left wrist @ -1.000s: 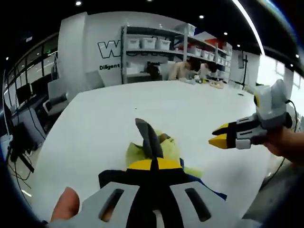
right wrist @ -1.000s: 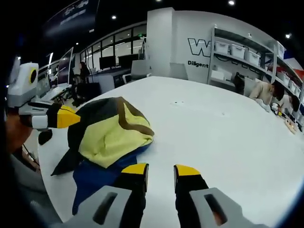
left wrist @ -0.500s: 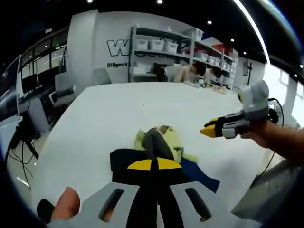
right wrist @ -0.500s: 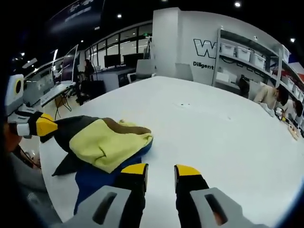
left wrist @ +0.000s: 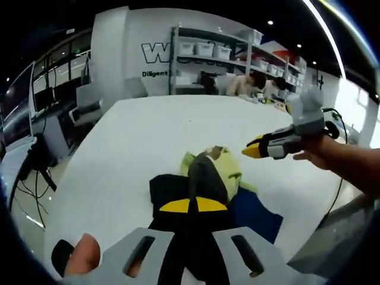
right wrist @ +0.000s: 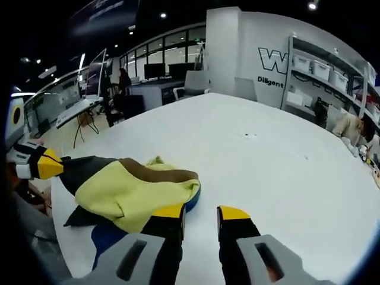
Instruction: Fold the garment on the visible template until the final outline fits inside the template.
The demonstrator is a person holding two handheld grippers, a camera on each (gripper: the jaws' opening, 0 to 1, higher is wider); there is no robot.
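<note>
Left gripper view: the left gripper [left wrist: 191, 205] has its yellow-tipped jaws pressed together on a black edge of the multicoloured fabric garment [left wrist: 217, 172], which has yellow-green, black, brown and blue panels. The garment lies bunched on the large white worktop [left wrist: 148, 127], at the worktop's near edge. The right gripper [left wrist: 252, 150] hangs above the garment's far side; from this angle it cannot be told whether its jaws are apart. One garment and two grippers are counted. No template outline can be made out on the worktop.

Right gripper view: the right gripper [right wrist: 200, 212] has its jaws parted by a narrow gap and holds nothing; it sits just beside the garment's [right wrist: 127, 187] yellow-green panel. The left gripper [right wrist: 43, 164] grips the garment's black edge on the side away from the worktop's [right wrist: 267, 160] centre.

Step in hand, as a judgement: the garment is being positioned or spread, and folding is hardly begun. The next move calls for the right gripper to take a second edge so that the fabric can be laid flat.
</note>
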